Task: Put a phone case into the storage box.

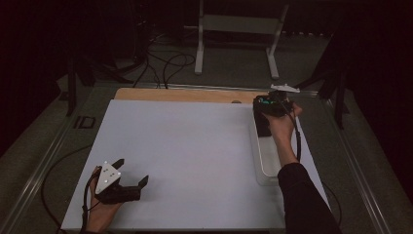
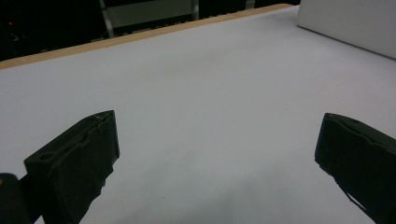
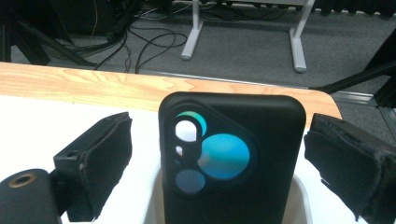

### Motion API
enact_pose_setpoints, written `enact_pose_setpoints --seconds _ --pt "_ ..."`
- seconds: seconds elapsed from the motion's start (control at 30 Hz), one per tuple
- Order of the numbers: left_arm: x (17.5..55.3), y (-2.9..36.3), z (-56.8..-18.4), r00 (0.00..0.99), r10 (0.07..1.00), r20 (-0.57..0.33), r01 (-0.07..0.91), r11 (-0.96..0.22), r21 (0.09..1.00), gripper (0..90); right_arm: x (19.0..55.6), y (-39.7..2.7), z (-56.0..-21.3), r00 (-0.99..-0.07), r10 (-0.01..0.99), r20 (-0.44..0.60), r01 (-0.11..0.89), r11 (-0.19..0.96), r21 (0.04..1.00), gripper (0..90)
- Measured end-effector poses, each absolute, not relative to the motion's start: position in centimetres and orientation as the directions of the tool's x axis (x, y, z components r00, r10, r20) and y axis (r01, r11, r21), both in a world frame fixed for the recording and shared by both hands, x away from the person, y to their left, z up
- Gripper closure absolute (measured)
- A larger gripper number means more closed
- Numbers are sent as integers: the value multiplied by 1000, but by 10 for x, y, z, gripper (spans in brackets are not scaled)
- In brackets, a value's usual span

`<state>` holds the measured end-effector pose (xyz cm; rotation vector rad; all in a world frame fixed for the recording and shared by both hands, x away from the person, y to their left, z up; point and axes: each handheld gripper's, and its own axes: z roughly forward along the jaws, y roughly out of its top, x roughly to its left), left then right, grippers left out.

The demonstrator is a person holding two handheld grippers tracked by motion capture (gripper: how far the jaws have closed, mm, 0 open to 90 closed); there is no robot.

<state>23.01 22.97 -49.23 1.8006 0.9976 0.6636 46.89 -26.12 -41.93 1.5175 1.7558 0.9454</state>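
The right gripper [image 3: 219, 154] stands with jaws spread, clear of the phone [image 3: 231, 158] on either side; the phone stands upright in the white tray [image 1: 265, 161], probably propped by its wall. The left gripper [image 1: 130, 173], also spread and empty, rests on the white sheet [image 1: 195, 156], well apart.

Left gripper [image 1: 130, 171] low at near left, jaws wide apart; right gripper [image 3: 217, 154] outstretched far right, jaws spread, gripping nothing.

Black phone case [image 3: 232, 158] stands upright in a white tray [image 3: 299, 200], camera cutout facing the lens. The right gripper [image 3: 219, 158] has its jaws spread wide either side, not touching it. Wooden table edge [image 3: 93, 86] behind.
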Motion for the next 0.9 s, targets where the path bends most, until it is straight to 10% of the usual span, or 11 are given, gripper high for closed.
enact_pose_setpoints --seconds 0.9 --pt "230 230 -490 525 851 6 345 -219 913 2 350 -253 -415 -399 917 5 455 193 870 78"
